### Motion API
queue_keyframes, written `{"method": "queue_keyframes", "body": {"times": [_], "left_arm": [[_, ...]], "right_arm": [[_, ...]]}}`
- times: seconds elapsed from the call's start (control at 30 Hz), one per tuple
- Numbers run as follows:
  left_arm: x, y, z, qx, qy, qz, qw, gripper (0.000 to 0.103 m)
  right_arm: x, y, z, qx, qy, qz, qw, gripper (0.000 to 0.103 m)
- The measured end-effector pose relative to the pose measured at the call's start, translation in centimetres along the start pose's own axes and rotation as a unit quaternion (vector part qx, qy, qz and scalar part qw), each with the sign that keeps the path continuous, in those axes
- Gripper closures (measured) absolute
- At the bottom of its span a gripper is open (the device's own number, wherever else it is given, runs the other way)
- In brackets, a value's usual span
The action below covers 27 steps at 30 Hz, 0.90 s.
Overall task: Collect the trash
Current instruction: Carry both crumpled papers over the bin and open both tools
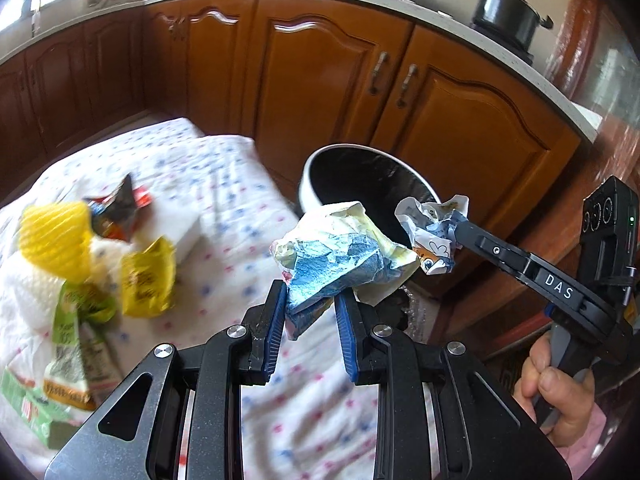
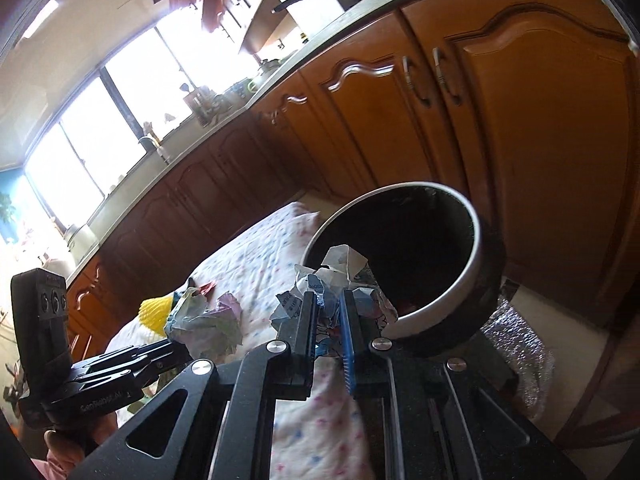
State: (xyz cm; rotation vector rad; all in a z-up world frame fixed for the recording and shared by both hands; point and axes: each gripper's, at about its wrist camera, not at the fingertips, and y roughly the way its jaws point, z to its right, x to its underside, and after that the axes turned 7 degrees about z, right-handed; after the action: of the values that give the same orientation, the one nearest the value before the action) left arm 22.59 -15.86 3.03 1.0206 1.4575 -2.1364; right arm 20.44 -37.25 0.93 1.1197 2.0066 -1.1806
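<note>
My left gripper (image 1: 310, 304) is shut on a crumpled blue and cream wrapper (image 1: 340, 256), held above the table edge just short of the bin. My right gripper (image 2: 329, 314) is shut on a crumpled white printed paper (image 2: 340, 276), held at the near rim of the white round bin (image 2: 472, 256) with its black liner. In the left wrist view the right gripper (image 1: 454, 226) holds that paper (image 1: 430, 236) over the bin's rim (image 1: 308, 172). In the right wrist view the left gripper (image 2: 176, 346) holds its wrapper (image 2: 208, 326).
A table with a dotted white cloth (image 1: 224, 184) holds more trash: a yellow foam net (image 1: 56, 236), a yellow packet (image 1: 148, 276), a dark snack bag (image 1: 118, 210), green cartons (image 1: 36, 408). Brown cabinets (image 1: 320, 80) stand behind the bin. A glittery mat (image 2: 516, 344) lies under the bin.
</note>
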Motion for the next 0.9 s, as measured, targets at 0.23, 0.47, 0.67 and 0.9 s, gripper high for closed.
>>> {"method": "queue_keyframes", "body": {"times": [0.23,0.47,0.67,0.9], "left_arm": [[-2.4,2.7,2.0,0.008,0.023,-0.012,0.9996,0.08],[-5.3,6.6,3.8,-0.006,0.049,-0.026,0.9984,0.079],[-6.8,9.5,5.1,-0.012,0.068,-0.045,0.9966,0.079],[-7.4,12.4,5.3,-0.015,0.074,-0.07,0.9946,0.079]], "right_arm": [[-1.6,0.9,1.4,0.01,0.004,0.007,1.0,0.092],[-3.0,2.6,2.6,0.025,-0.001,0.003,1.0,0.092],[-3.7,4.4,4.3,0.039,0.009,-0.014,0.999,0.092],[-3.7,5.5,5.1,0.049,0.013,-0.025,0.998,0.091]]}}
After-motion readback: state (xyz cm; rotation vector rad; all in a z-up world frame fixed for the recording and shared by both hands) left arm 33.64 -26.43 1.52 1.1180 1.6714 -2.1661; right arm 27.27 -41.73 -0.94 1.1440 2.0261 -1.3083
